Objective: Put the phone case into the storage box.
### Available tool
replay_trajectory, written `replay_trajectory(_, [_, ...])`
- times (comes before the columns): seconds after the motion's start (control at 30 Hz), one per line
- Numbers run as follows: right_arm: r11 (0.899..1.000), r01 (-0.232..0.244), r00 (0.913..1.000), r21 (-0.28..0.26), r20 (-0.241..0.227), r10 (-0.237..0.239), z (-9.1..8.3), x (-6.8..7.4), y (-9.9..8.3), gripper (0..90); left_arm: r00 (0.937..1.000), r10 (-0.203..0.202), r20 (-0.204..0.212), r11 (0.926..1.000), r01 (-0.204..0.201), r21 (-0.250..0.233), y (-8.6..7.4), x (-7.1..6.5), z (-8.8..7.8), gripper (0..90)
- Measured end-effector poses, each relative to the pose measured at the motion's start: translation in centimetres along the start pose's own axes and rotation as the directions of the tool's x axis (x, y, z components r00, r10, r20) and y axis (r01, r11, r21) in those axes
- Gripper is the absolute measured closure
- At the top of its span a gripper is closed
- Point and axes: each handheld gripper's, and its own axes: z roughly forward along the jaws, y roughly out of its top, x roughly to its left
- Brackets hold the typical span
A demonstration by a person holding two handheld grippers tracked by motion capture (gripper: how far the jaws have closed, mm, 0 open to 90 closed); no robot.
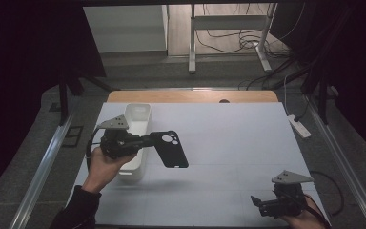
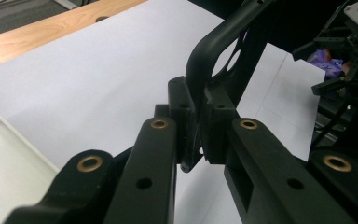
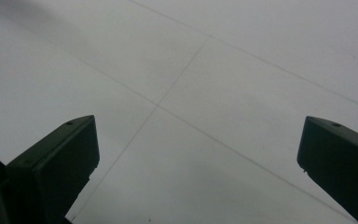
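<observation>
Dim light fills the room around you: dark curtains hang on both sides, and beyond the far edge of the bench (image 1: 228,143) you can see a grey floor, a metal table frame (image 1: 228,28) and loose cables (image 1: 240,40) trailing across it. Your bench is covered with a pale sheet marked by faint seams, and a strip of bare wood (image 1: 190,97) shows along its far edge. A white power strip (image 1: 299,126) lies on the floor just off the bench's right side. A white bin (image 1: 136,143) stands on the bench's left part, long side running away from you.

Your left gripper (image 1: 147,140) sits over that bin, and its fingers (image 2: 179,116) are clamped tight on the black phone case (image 1: 170,149). The case is pinched by one edge near its camera cutouts and juts out to the right of the fingers, held in the air above the sheet, just beside the bin and clear of it. In the left gripper view its curved rim rises straight up from between the pads.

Your right gripper (image 1: 257,202) is low at the near right corner of the bench, well apart from the case. Its fingers (image 3: 56,163) stand wide open with only bare sheet between them.
</observation>
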Motion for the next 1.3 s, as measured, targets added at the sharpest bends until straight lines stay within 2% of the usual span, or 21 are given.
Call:
replay_trajectory(0.47, [1.0,-0.002,1.0,0.005,0.001,0.002,-0.4,0.0,-0.4,0.0,0.9996,0.0,-0.027,0.9999,0.0,0.014,1.2,1.3,-1.0,84.0])
replay_trajectory(0.63, [1.0,-0.012,0.9999,0.005,-0.001,0.012,-0.5,-0.2,-0.5,0.0,0.9989,0.009,-0.046,0.9994,-0.008,0.033,1.9,1.7,-1.3,84.0])
replay_trajectory(1.1, [1.0,-0.022,0.9997,-0.006,-0.007,0.022,-0.7,-0.4,-0.6,0.0,0.995,0.003,-0.1,0.9996,0.0,0.027,2.8,3.0,-3.6,84.0])
replay_trajectory(1.3, [1.0,-0.02,0.9998,-0.004,-0.009,0.02,-0.7,-0.4,-0.6,0.0,0.9909,-0.006,-0.135,0.9996,0.009,0.027,3.0,3.9,-4.8,84.0])
